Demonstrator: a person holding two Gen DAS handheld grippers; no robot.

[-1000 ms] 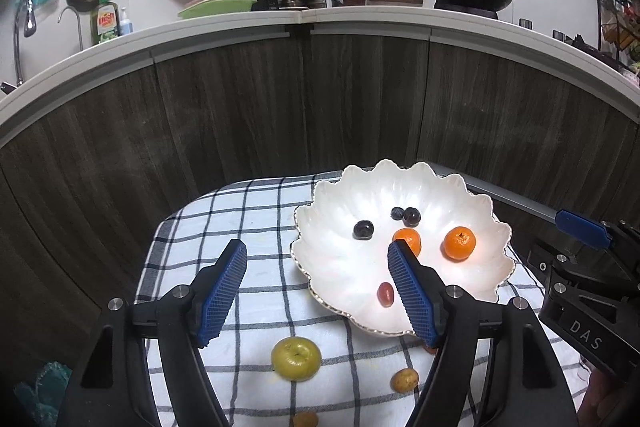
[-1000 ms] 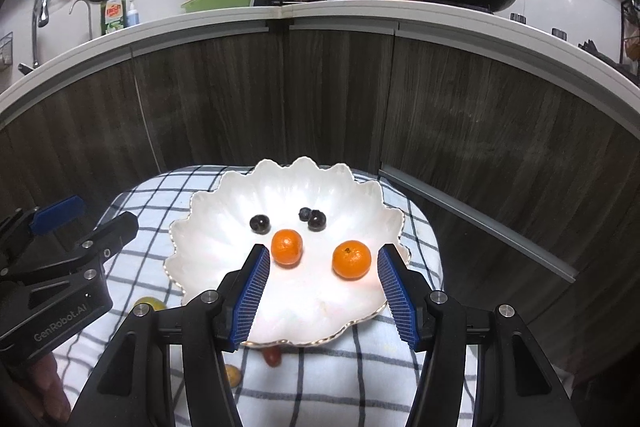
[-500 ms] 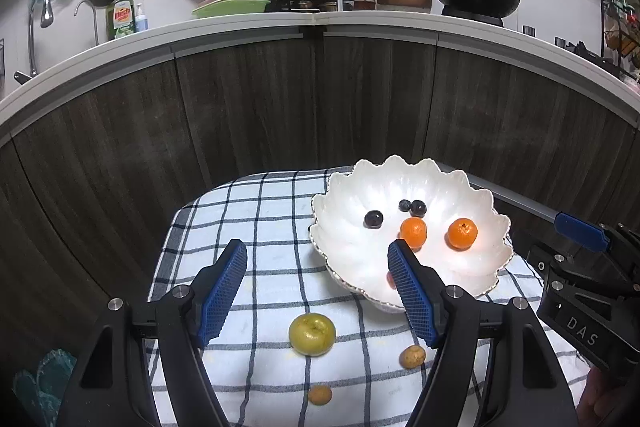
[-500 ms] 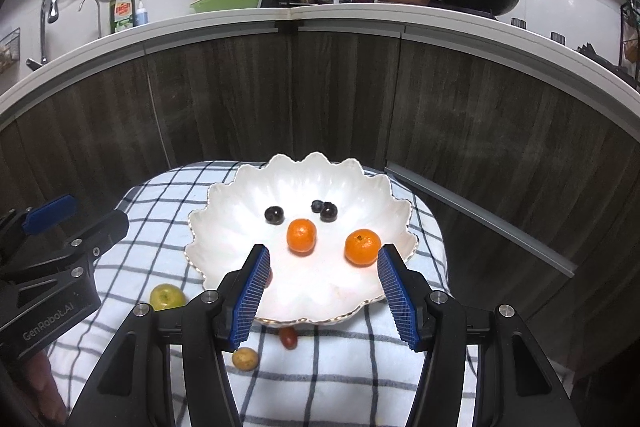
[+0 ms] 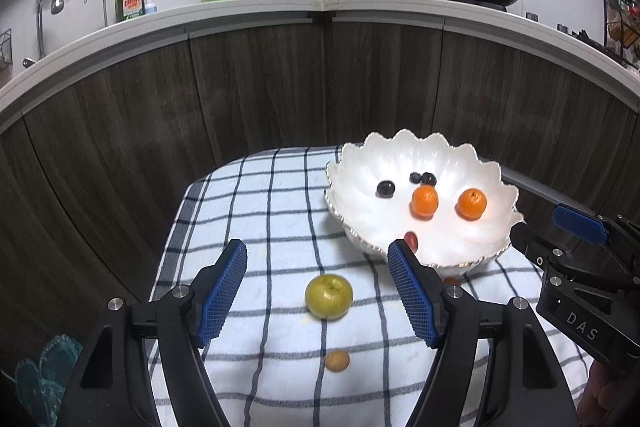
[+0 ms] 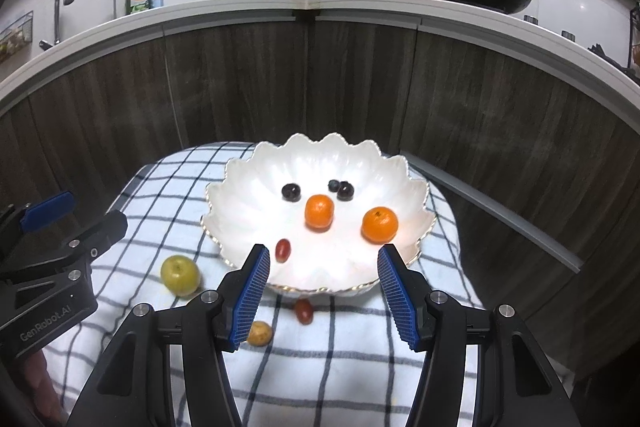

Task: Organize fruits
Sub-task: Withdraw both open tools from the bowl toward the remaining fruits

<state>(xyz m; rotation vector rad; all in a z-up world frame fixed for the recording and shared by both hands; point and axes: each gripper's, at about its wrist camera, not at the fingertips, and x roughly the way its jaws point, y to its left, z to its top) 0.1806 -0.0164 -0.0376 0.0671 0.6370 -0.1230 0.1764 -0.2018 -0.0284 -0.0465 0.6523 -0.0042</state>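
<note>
While nothing is being held yet, the left gripper (image 5: 316, 277) is hanging wide open and empty over the checked cloth (image 5: 256, 211), with the green apple (image 5: 329, 296) sitting between its blue pads, so the step in hand is probably the pickup of that apple. Just nearer the camera a small tan fruit (image 5: 337, 360) is lying loose, and the white scalloped bowl (image 5: 476, 163) is standing to the right, already holding two oranges (image 5: 425, 202), dark grapes (image 5: 385, 188) and a red grape (image 5: 411, 239). Next, the pads would need lowering around the apple before closing.

Seen from the right wrist, the right gripper (image 6: 322, 281) is also gaping open and carrying nothing, pointing at the bowl's near rim. A red grape on the cloth (image 6: 304, 310) is lying just beside that rim, which may be crowding any approach to it. The left gripper's body is sitting close to the apple.
</note>
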